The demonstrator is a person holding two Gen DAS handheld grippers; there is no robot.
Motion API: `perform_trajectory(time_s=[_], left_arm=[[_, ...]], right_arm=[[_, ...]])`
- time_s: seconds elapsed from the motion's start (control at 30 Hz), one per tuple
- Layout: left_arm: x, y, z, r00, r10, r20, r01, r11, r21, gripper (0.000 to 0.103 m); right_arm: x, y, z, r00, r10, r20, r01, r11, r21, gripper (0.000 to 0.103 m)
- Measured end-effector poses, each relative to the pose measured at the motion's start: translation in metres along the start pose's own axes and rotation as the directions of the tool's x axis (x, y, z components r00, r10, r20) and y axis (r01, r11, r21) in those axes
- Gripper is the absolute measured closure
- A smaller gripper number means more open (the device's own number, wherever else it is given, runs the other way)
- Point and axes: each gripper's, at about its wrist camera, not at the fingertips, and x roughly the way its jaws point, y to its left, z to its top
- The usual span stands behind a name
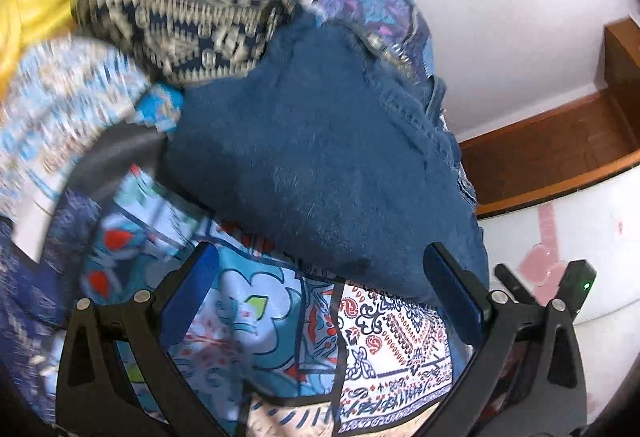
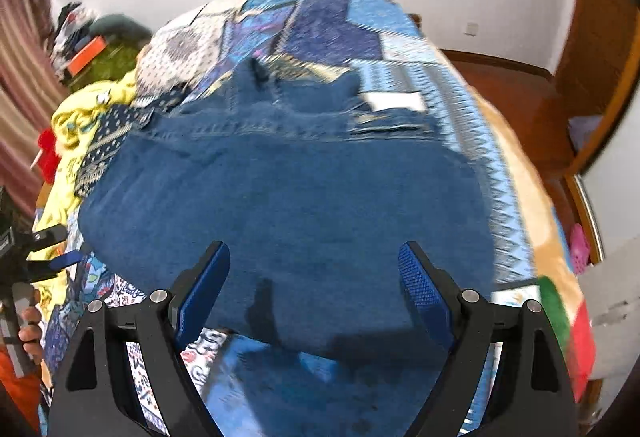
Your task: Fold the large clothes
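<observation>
On the patchwork bedspread (image 2: pixel 332 25), blue denim jeans (image 2: pixel 288 197) lie spread flat, not yet folded.
Both jaws stand wide and empty: left hand-held gripper (image 1: pixel 320 301), right hand-held gripper (image 2: pixel 314 293). Probably best to pinch the near hem corners evenly before folding.

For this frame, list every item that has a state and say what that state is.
Denim garment: folded, lying flat on the patchwork bedspread, not gripped.
Patchwork bedspread: spread over the bed.
Yellow garment: crumpled in a heap beside the denim.
Left tool: open, nothing between its pads.
Right tool: open above the denim's near edge, holding nothing.
</observation>
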Motion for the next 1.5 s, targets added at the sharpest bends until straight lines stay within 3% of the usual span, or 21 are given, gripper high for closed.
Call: perform_trajectory(time_s=[0.17, 0.33, 0.53, 0.63, 0.67, 0.7, 0.77, 0.83, 0.97, 1.17, 1.27, 1.4, 1.5], left_arm=[[0.018, 0.011, -0.001, 1.0, -0.015, -0.018, 0.014, 0.996, -0.087, 0.0], [0.029, 0.017, 0.015, 0.999, -0.026, 0.045, 0.031, 0.994, -0.108, 0.0], [0.044, 0.027, 0.037, 0.989, -0.057, 0.139, 0.081, 0.981, -0.175, 0.0], [0.046, 0.018, 0.041, 0.986, 0.002, 0.169, 0.026, 0.986, -0.165, 0.014], [0.043, 0.015, 0.042, 0.982, 0.03, 0.188, 0.002, 0.986, -0.165, 0.026], [0.039, 0.016, 0.041, 0.976, 0.049, 0.211, -0.013, 0.986, -0.168, 0.032], [0.021, 0.014, 0.039, 0.958, 0.05, 0.281, -0.004, 0.987, -0.163, 0.053], [0.01, 0.006, 0.042, 0.947, 0.028, 0.321, 0.015, 0.991, -0.133, 0.059], [-0.003, -0.02, 0.046, 0.93, 0.046, 0.364, -0.034, 0.999, -0.039, 0.065], [-0.04, -0.055, 0.049, 0.894, -0.014, 0.448, -0.013, 0.998, 0.057, 0.068], [-0.066, -0.069, 0.047, 0.859, 0.02, 0.512, -0.089, 0.99, 0.11, 0.069], [-0.1, -0.069, 0.042, 0.829, 0.04, 0.558, -0.131, 0.984, 0.125, 0.069], [-0.111, -0.073, 0.036, 0.805, 0.086, 0.586, -0.214, 0.965, 0.153, 0.069]], right_arm=[[0.032, 0.016, -0.006, 0.997, 0.019, -0.08, -0.022, 0.999, -0.03, 0.019], [0.043, 0.022, -0.011, 0.996, 0.003, -0.095, -0.008, 0.999, -0.046, 0.018], [0.049, 0.013, -0.006, 0.993, 0.04, -0.114, -0.039, 0.999, 0.01, 0.014], [0.05, 0.015, -0.005, 0.993, 0.035, -0.115, -0.035, 0.999, 0.008, 0.013], [0.05, 0.015, -0.005, 0.993, 0.033, -0.116, -0.033, 0.999, 0.007, 0.013], [0.05, 0.016, -0.005, 0.993, 0.03, -0.116, -0.029, 1.0, 0.005, 0.013], [0.049, 0.016, -0.004, 0.993, 0.027, -0.118, -0.027, 1.0, 0.004, 0.013], [0.048, 0.016, -0.004, 0.992, 0.028, -0.121, -0.028, 1.0, 0.005, 0.013], [0.045, 0.019, -0.003, 0.992, 0.02, -0.128, -0.021, 1.0, -0.005, 0.013], [0.024, 0.032, 0.007, 0.994, 0.06, -0.093, -0.062, 0.998, -0.018, 0.013], [0.016, 0.046, 0.019, 0.995, 0.078, -0.064, -0.081, 0.996, -0.038, 0.013], [0.015, 0.073, 0.031, 0.99, 0.135, -0.04, -0.137, 0.989, -0.055, 0.013], [0.025, 0.102, 0.034, 0.98, 0.189, -0.054, -0.193, 0.978, -0.084, 0.013]])
